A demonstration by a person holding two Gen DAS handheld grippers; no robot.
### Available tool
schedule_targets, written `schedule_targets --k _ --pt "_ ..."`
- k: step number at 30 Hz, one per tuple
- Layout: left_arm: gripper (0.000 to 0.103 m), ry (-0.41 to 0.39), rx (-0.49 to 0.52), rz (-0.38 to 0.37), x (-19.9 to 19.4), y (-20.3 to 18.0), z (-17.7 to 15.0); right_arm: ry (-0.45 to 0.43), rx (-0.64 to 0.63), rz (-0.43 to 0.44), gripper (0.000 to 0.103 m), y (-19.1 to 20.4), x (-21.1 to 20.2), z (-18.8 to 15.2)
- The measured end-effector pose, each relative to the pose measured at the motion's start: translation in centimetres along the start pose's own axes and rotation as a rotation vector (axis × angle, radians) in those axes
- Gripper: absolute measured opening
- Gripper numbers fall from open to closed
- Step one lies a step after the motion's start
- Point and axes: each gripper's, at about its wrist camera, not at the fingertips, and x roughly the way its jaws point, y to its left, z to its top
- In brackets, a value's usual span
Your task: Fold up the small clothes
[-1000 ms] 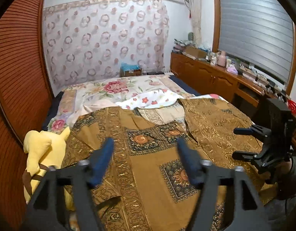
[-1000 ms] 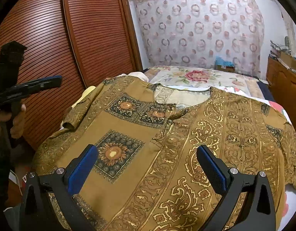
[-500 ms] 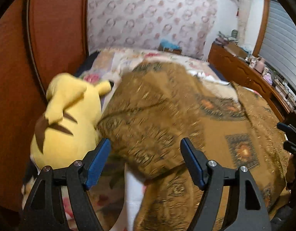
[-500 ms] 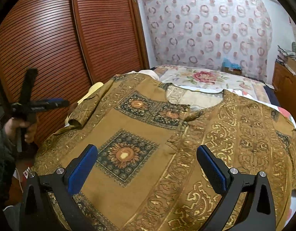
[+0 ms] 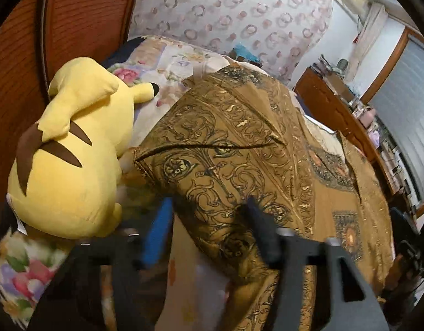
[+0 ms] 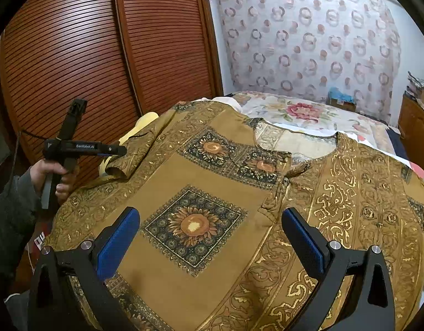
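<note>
One brown-gold shirt [image 6: 212, 193], one yellow Pikachu plush [image 5: 71, 149], two grippers, one bed.

Shirt lies spread flat on the floral bedsheet [image 6: 300, 110], filling most of the rt wrist view; neckline at approx 1 o'clock, three sunflower medallion panels on its front, gold scroll borders down the sides. Its sleeve [image 5: 217, 160] bunches toward 9 o'clock, cuff folded over on itself.

Left gripper [image 5: 206, 229]: fingers blurred in its own cam, spread apart w/ the sleeve edge lying between them; can't tell if they're pinching cloth. From the rt wrist view the same tool [image 6: 85, 149] shows side-on at 9 o'clock, tip right at the sleeve cuff, jaw gap not readable. Person's hand [image 6: 56, 176] grips its handle.

Right gripper [image 6: 209, 240]: wide open, blue pads well apart, holding nothing, hovering over the shirt's lower front.

Plush sits at 9 o'clock of the left cam, touching the sleeve; mostly hidden behind the shirt in the other view, only a yellow sliver shows. Shirt's rt sleeve cut off by frame edge. Slatted wardrobe doors [image 6: 87, 55] at 10 o'clock.
</note>
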Motion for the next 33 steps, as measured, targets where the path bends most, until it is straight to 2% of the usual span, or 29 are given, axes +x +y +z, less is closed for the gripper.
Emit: schedule_targets --k 1,3,5,11,17,24,28,31,32,33 --pt "0.027 -0.005 0.006 -0.001 -0.2 -0.2 0.0 0.0 0.003 -0.001 0.102 -0.1 0.0 0.0" --pt "0.004 -0.014 0.035 0.013 -0.5 -0.7 0.0 0.0 0.012 0.001 0.102 -0.3 0.0 -0.2" --pt "0.002 -0.035 0.073 0.038 -0.9 -1.4 0.2 -0.001 0.016 -0.001 0.102 -0.3 -0.1 -0.2" --pt "0.002 -0.115 0.171 0.111 -3.2 -4.3 1.3 -0.016 0.036 -0.011 0.102 -0.8 -0.9 -0.4" --pt "0.002 -0.169 0.269 0.129 -5.8 -8.3 2.3 -0.03 0.052 -0.024 0.102 -1.4 -1.8 -0.8" --pt "0.002 -0.201 0.338 0.07 -6.3 -12.0 3.0 -0.037 0.071 -0.036 0.102 -2.4 -2.3 -1.0" --pt "0.002 -0.205 0.407 0.008 -5.7 -15.5 3.5 -0.049 0.084 -0.046 0.102 -3.0 -2.9 -1.0" --pt "0.002 -0.192 0.464 -0.004 -4.6 -18.0 3.2 -0.058 0.098 -0.061 0.102 -3.6 -3.5 -1.2" --pt "0.003 -0.186 0.481 -0.012 -4.3 -18.6 3.0 -0.06 0.103 -0.064 0.102 -3.8 -3.6 -1.2" --pt "0.011 -0.17 0.506 -0.023 -3.9 -19.4 2.6 -0.06 0.106 -0.066 0.102 -4.0 -3.8 -1.2"
